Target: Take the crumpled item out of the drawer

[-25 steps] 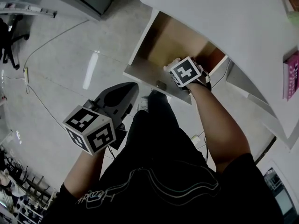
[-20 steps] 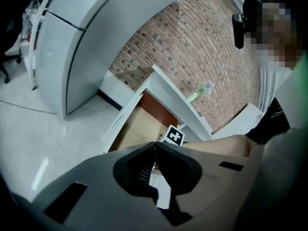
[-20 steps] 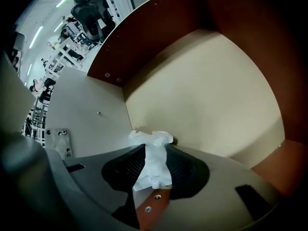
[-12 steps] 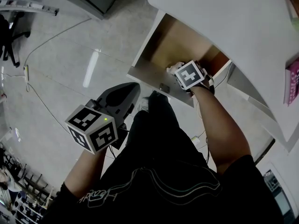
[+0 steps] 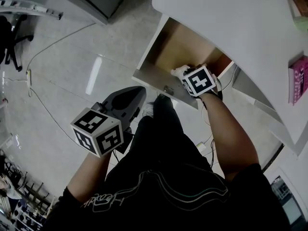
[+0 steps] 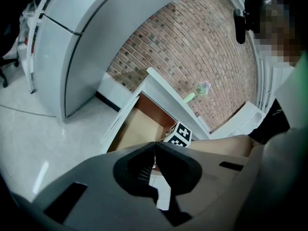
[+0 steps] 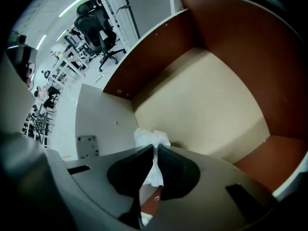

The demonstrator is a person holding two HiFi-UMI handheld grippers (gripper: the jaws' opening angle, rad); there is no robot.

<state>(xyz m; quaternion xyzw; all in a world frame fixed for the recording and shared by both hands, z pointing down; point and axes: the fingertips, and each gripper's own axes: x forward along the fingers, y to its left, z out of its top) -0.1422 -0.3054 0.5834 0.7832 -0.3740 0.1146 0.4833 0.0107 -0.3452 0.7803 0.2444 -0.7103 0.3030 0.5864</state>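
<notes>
The crumpled white paper (image 7: 151,138) lies in the near corner of the open drawer (image 7: 207,95), against its front panel. My right gripper (image 7: 155,146) reaches down into that corner; its jaws are closing, and the pads pinch the paper between them. In the head view the paper (image 5: 179,71) shows as a white wad just left of the right gripper (image 5: 186,75), under its marker cube, inside the drawer (image 5: 173,42). My left gripper (image 5: 137,91) hangs shut and empty over the floor, in front of the drawer; its left gripper view shows the jaws (image 6: 154,144) meeting with nothing between them.
The drawer slides out from under a white desk top (image 5: 231,18). A pink book (image 5: 298,78) lies on the desk at right. Grey floor (image 5: 72,66) with a cable spreads left. Office chairs (image 7: 98,28) stand beyond the drawer.
The right gripper has shifted slightly right and deeper into the drawer's near corner, and the white paper now shows beside it. The left gripper stays almost still.
</notes>
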